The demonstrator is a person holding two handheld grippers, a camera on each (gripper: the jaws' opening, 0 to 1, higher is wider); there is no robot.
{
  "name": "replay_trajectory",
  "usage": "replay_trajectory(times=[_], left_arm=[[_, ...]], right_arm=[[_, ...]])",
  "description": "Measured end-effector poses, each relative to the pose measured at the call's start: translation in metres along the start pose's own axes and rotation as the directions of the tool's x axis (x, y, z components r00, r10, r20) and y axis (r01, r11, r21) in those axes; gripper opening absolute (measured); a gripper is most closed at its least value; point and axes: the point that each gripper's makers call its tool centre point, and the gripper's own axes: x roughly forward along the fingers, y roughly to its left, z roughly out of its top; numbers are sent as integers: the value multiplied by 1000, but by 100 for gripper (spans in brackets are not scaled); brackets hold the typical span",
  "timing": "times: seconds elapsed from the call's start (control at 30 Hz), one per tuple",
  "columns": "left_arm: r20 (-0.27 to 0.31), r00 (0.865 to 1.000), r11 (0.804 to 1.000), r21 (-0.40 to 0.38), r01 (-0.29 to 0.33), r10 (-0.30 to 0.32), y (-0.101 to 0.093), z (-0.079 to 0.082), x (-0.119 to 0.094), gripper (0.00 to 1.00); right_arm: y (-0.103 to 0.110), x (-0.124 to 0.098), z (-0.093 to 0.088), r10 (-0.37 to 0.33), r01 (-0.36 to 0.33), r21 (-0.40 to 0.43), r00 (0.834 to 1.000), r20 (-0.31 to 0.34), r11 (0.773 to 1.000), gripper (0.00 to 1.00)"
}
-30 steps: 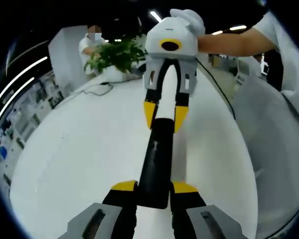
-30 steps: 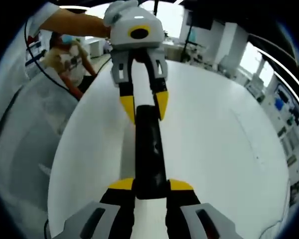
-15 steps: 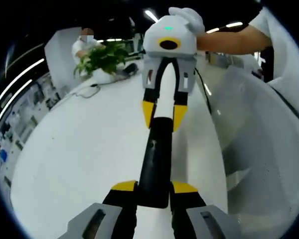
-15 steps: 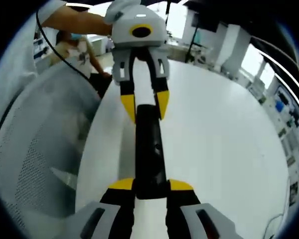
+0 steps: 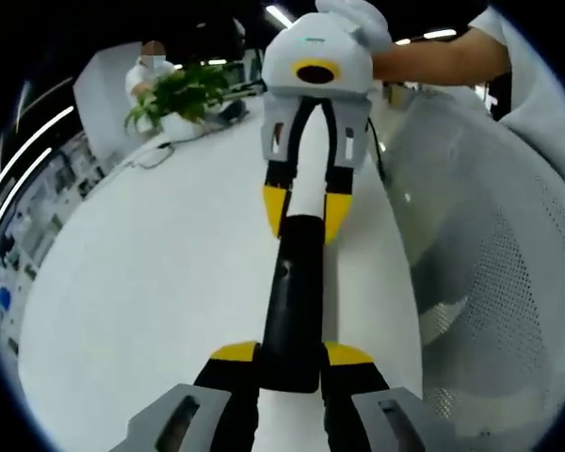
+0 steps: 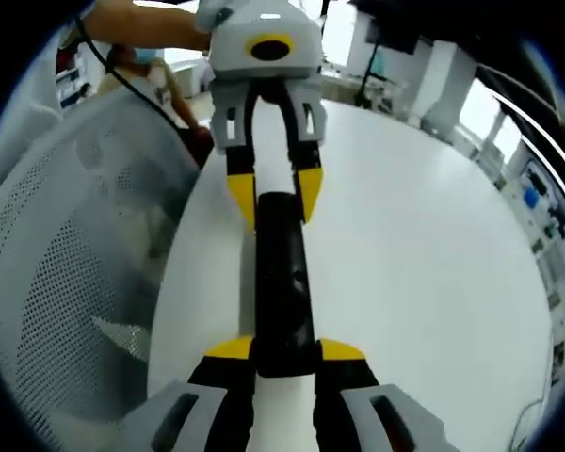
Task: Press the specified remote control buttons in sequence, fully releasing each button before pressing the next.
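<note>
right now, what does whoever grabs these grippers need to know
Left gripper: shut on one end of the remote.
Right gripper: shut on the other end of the remote; it comes into the left gripper view from the far side, yellow tips on the remote's end.
The remote is a long black bar held between both grippers above the white table. A mesh chair stands at the table's edge, a plant at the far end.
Done: remote is held at both ends.
Left: the button presses; no jaw is on a button now, and none can be judged as pressed.

One remote (image 5: 294, 301), two grippers (image 5: 289, 355) (image 6: 284, 353), one plant (image 5: 174, 94).
</note>
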Motion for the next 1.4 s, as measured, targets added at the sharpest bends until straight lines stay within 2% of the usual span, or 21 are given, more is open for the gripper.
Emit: replay_trajectory(times=[0.37,0.87,1.3,1.33,1.4], left_arm=[[-6,1000,1000,-4,3,-3,5,-5,7,23],[-3,1000,999,-36,4,-4,5,-7,9,24],[32,999,1000,-14,4,-4,3,-8,9,23],[34,999,1000,-19,5,-5,3,-8,9,24],[44,999,996,-85,28,-24,0,-7,10,24]], right_arm=[[-3,3,-6,-8,8,12,1000,-7,1000,20],[-4,5,-8,20,-20,-1,999,-28,1000,21],[-3,6,-8,60,-59,19,997,-38,998,21],[-3,6,-8,63,-62,20,997,-38,998,21],[-3,6,-9,71,-70,19,997,-37,997,21]])
